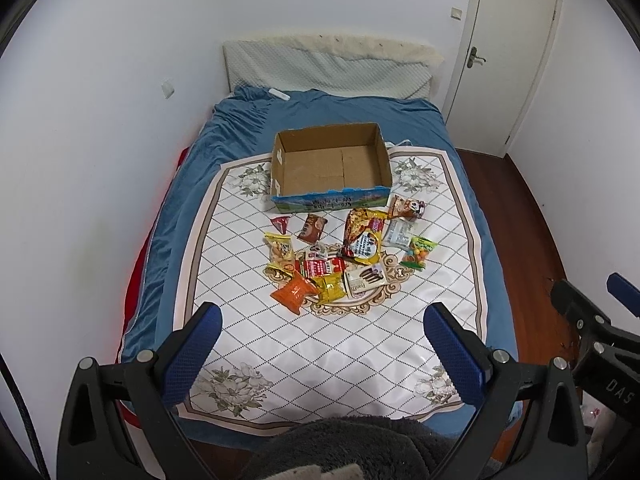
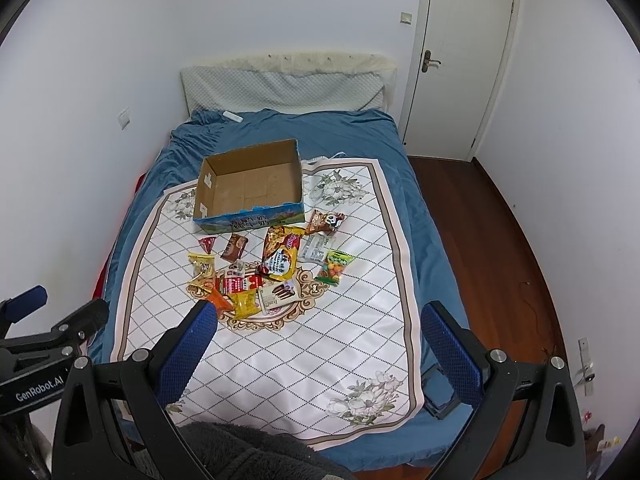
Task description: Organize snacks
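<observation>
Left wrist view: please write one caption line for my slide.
Open left hand-held gripper above a bed, facing scattered snack packets and an empty cardboard box.

An open cardboard box (image 1: pixel 332 164), brown inside with a blue printed front wall, sits upright and holds nothing at 12 o'clock on the patterned mat. Just below it, toward 6 o'clock, loose snack packets (image 1: pixel 344 258) lie scattered flat, some overlapping. Among them are a large yellow bag (image 1: pixel 362 238), an orange packet (image 1: pixel 294 292) and a green candy bag (image 1: pixel 418 252).
</observation>
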`<state>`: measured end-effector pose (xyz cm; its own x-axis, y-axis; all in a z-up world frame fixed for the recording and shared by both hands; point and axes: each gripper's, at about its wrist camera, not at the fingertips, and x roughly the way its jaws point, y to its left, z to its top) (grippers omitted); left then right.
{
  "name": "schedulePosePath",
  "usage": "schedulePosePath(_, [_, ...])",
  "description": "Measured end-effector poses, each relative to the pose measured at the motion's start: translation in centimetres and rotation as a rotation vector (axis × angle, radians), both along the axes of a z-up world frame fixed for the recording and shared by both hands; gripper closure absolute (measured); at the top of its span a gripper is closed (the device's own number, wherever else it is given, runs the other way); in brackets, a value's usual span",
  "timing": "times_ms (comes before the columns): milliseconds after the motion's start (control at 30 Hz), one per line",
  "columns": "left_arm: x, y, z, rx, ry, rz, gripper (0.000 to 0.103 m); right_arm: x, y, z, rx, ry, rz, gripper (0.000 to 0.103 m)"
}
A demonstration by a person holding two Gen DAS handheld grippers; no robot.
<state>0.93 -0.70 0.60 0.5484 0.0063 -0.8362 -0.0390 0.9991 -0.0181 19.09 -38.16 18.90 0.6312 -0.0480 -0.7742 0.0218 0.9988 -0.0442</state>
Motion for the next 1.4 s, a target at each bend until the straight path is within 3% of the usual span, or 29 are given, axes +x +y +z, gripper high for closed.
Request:
schedulePosePath(567, [-0.5,0.7,-0.4,-0.014,-0.020,0.017,0.000,0.0,-0.1,-0.1,0.001,0.000,-0.003,0.000])
schedulePosePath(833, [0.7,0.8,-2.2,-0.013,-0.019,0.015,0.000,0.5,-0.2,-1.1,0.005,0.012,-0.014,0.000])
schedulePosePath(900, [2.0,1.1,-3.7,-0.005,-0.015,0.029,0.000,1.6,-0.6,-2.7,0.029,0.040,-0.022,0.000])
schedulePosePath(1100, [9.0,1.5,-11.8,0.040,0.109,0.070,0.000,8.0,-0.8,-10.2,0.069,0.185,-0.028,0.000])
schedulePosePath(1333, [18.5,3.3,-23.9,0.020,0.275,0.142,0.000,18.6,-0.1,-22.7,0.156,0.378,-0.043,0.000])
schedulePosePath(1400, [21.3,4.5,-28.0,0.002,0.324,0.182,0.000,21.6,0.3,-25.7,0.179,0.397,-0.058,0.000])
